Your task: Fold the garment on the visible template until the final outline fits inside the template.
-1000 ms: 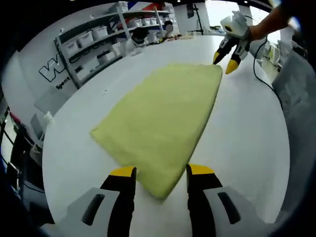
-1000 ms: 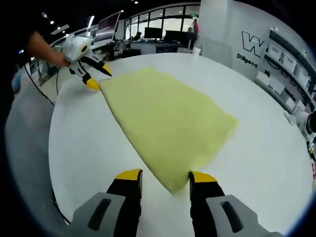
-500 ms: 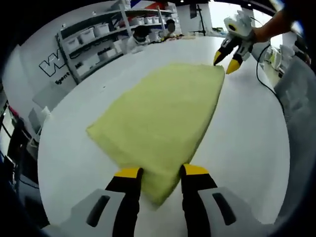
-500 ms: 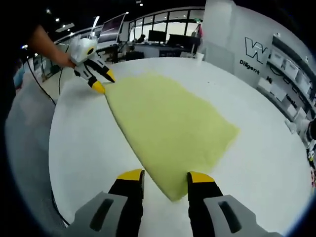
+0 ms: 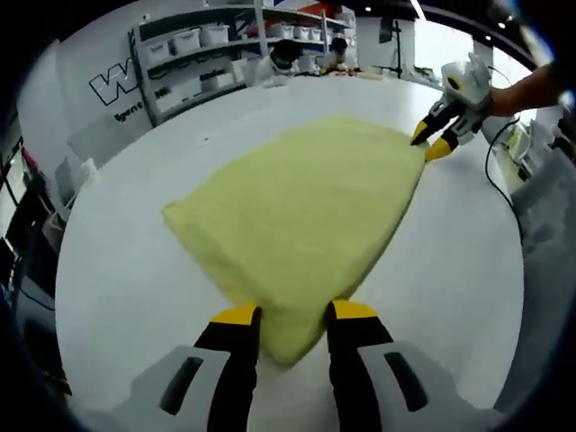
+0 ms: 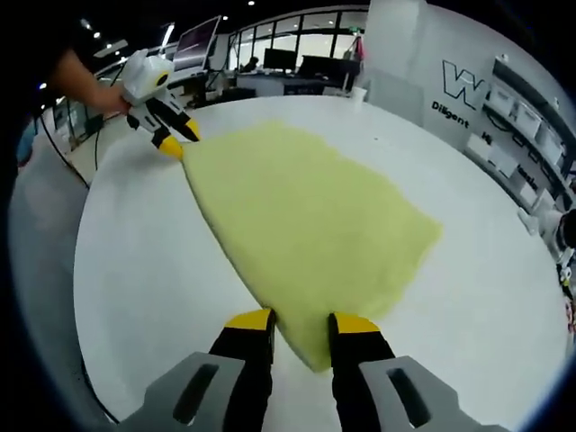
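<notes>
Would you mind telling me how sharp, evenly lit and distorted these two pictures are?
Left gripper view: the yellow cloth and white table are evenly lit with faint shadows; the fisheye bends the table edge and the shelves; the far gripper looks slightly soft. Right gripper view: the cloth is sharp, and bright windows glare in the background.

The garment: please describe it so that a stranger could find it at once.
On the white table lies one flat, pale yellow garment. The left gripper and right gripper each hold a corner of it. Nothing else on the table is yellow cloth.
</notes>
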Tool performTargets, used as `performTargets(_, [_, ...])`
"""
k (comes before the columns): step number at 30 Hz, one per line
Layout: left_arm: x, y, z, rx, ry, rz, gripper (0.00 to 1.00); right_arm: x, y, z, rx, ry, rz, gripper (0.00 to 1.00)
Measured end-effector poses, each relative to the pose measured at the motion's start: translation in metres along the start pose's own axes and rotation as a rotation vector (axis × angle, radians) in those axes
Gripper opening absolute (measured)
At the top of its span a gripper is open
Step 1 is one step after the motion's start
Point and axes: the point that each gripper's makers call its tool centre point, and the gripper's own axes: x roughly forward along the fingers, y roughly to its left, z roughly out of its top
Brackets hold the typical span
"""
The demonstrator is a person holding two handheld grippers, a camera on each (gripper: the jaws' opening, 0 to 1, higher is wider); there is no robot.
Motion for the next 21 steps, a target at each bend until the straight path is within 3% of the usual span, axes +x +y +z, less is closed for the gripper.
performTargets(6, [0.008, 0.012, 0.009, -0.011, 0.019, 0.005, 0.34, 0.009, -0.016, 0.008, 0.014, 0.005, -0.014, 0.19])
performTargets(10, [0.019, 0.03, 0.016, -0.037, 0.032, 0.018, 0.34, 0.015, -0.025, 0.013, 0.017, 0.006, -0.021, 0.19])
performTargets(21, [0.033, 0.049, 0.027, -0.071, 0.045, 0.049, 0.38, 0.03, -0.049, 0.028, 0.001, 0.016, -0.022, 0.19])
